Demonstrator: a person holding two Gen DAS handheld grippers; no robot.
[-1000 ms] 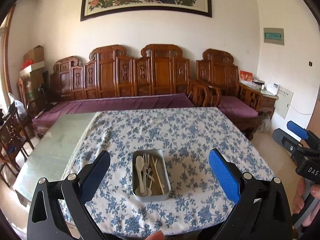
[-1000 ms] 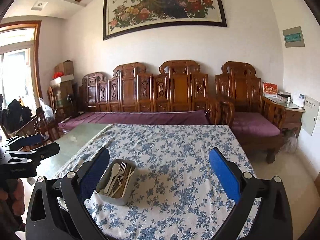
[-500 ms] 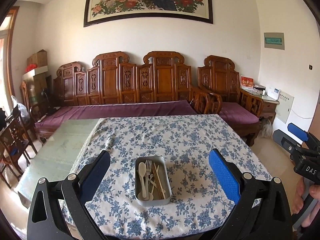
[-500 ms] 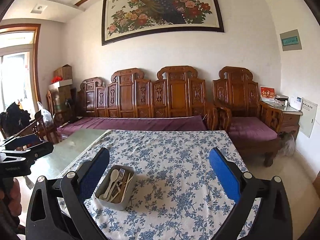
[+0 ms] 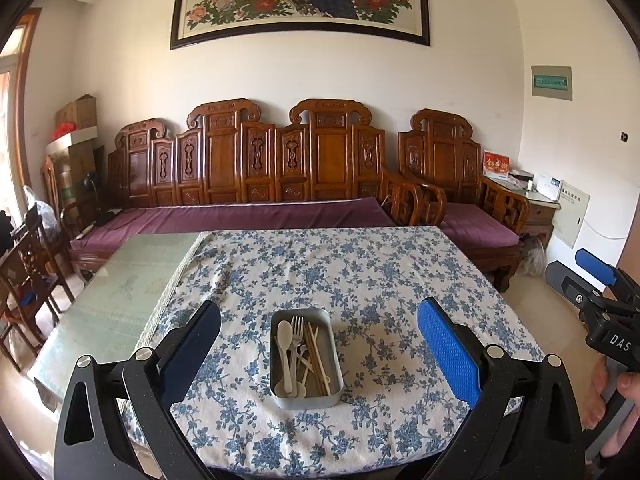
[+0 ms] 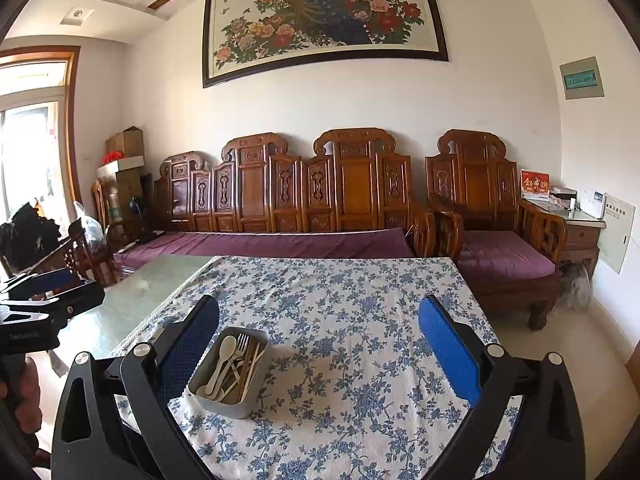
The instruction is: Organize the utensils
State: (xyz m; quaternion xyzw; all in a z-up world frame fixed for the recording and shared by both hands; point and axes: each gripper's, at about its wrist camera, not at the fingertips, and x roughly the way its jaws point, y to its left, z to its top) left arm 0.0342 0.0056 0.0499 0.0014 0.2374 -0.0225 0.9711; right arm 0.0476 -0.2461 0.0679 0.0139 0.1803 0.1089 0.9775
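Note:
A grey metal tin [image 5: 332, 364] [image 6: 208, 368] sits on the blue floral tablecloth [image 5: 360, 280] near the table's front edge. It holds a white spoon [image 5: 285, 340] [image 6: 224, 354], a white fork [image 5: 297, 332] [image 6: 241, 346], wooden chopsticks [image 5: 316, 356] [image 6: 250, 368] and more white utensils. My left gripper [image 5: 318, 344] is open, held back from the table with the tin framed between its fingers. My right gripper [image 6: 318, 344] is open too, with the tin by its left finger. Both hold nothing.
The cloth covers the right part of a glass-topped table [image 5: 120, 288]. A carved wooden sofa with purple cushions [image 5: 248, 216] stands behind it, an armchair [image 6: 500, 248] at the right, dark chairs [image 5: 24, 264] at the left. A person's hand [image 5: 624, 408] grips the right tool.
Both grippers have drawn back and tilted upward, so the tin sits lower and nearer the frame bottom. Both stayed open and nothing on the table moved.

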